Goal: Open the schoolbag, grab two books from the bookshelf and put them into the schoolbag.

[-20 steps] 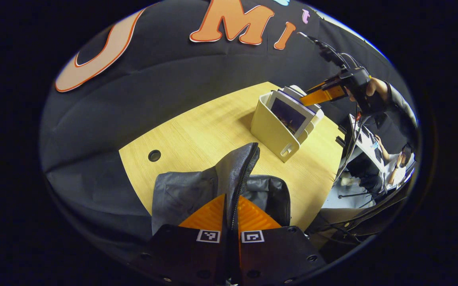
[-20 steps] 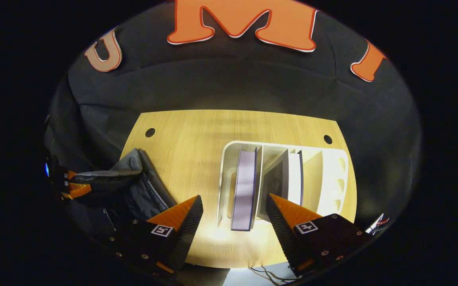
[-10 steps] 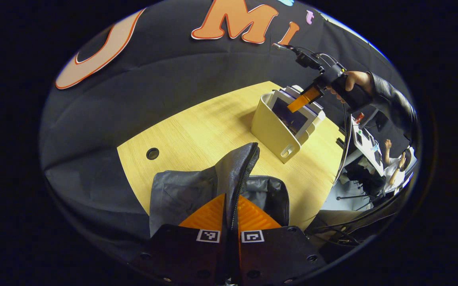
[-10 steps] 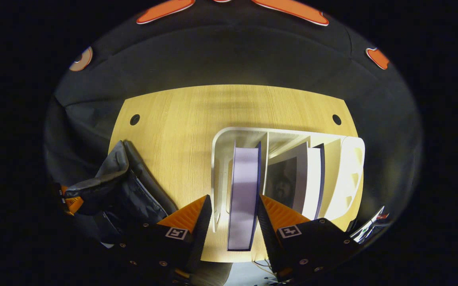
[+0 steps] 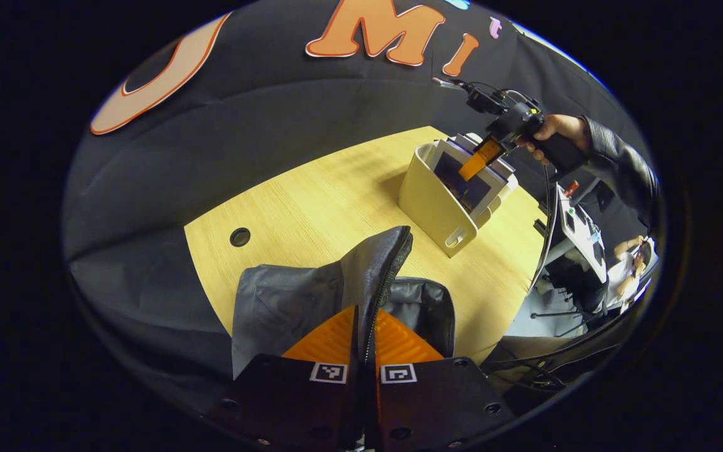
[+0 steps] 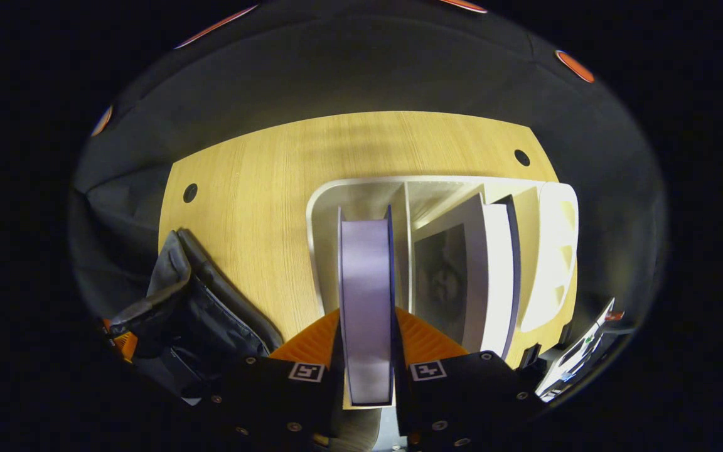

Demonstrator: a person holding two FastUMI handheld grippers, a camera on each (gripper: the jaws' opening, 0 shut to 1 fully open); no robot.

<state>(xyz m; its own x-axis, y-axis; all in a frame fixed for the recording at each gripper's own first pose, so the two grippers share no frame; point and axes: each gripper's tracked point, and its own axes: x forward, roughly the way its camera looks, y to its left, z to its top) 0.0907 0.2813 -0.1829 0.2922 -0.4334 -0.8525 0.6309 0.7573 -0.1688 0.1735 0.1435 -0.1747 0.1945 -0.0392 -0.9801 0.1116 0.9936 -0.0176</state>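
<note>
The dark grey schoolbag [image 5: 286,301] lies open at the near edge of the wooden table. My left gripper [image 5: 363,326] is shut on its zipper-edged flap [image 5: 377,263], holding the flap upright. The cream bookshelf [image 5: 433,204] stands at the far right of the table. In the right gripper view, my right gripper [image 6: 366,326] is shut on a pale purple book [image 6: 366,295] standing in the bookshelf's [image 6: 553,251] left slot. A second book [image 6: 477,276] leans in the slot to its right. In the left gripper view the right gripper [image 5: 477,160] reaches down into the shelf, held by a hand [image 5: 556,129].
The table [image 5: 311,194] has a round cable hole [image 5: 240,236] near its left edge. Beyond the table's right end are a desk with equipment and a seated person [image 5: 631,267]. In the right gripper view the schoolbag [image 6: 204,314] lies to the left of the shelf.
My right gripper came down over the purple book and its fingers closed from wide apart onto the book's covers. My left gripper kept its hold on the bag flap.
</note>
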